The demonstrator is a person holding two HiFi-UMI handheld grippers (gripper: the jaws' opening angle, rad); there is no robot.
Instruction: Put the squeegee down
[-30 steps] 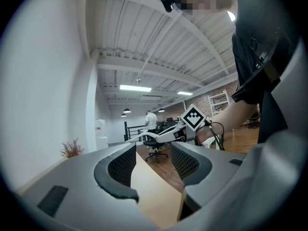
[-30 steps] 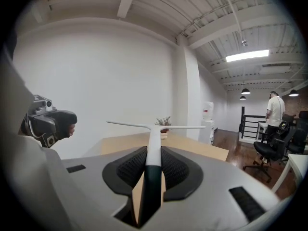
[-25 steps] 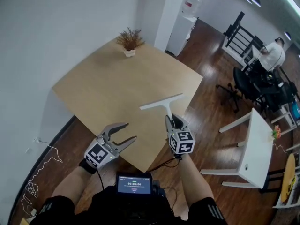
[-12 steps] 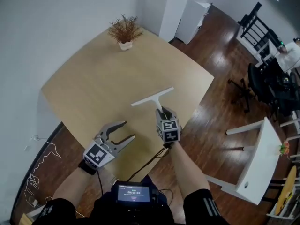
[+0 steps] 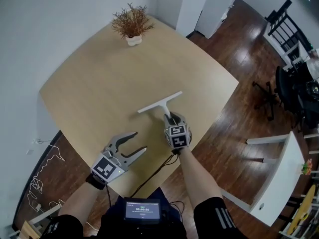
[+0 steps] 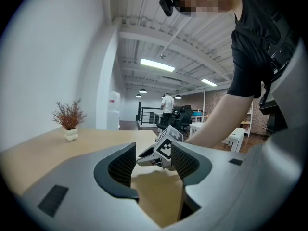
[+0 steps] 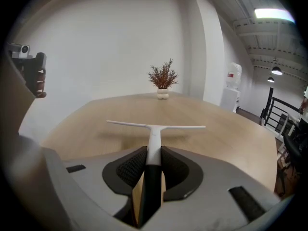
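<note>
Squeegee (image 5: 160, 102), handle clamped in the right hand-held gripper (image 5: 171, 120), holds its blade crosswise ahead over the table (image 5: 89, 83); left hand-held gripper (image 5: 140, 140) gapes empty.

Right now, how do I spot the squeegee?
Find the big wooden table by the white wall. Near its front edge, the right gripper holds the squeegee. It's the only white T-shaped bar; the other thing there is a bushy potted plant.
</note>
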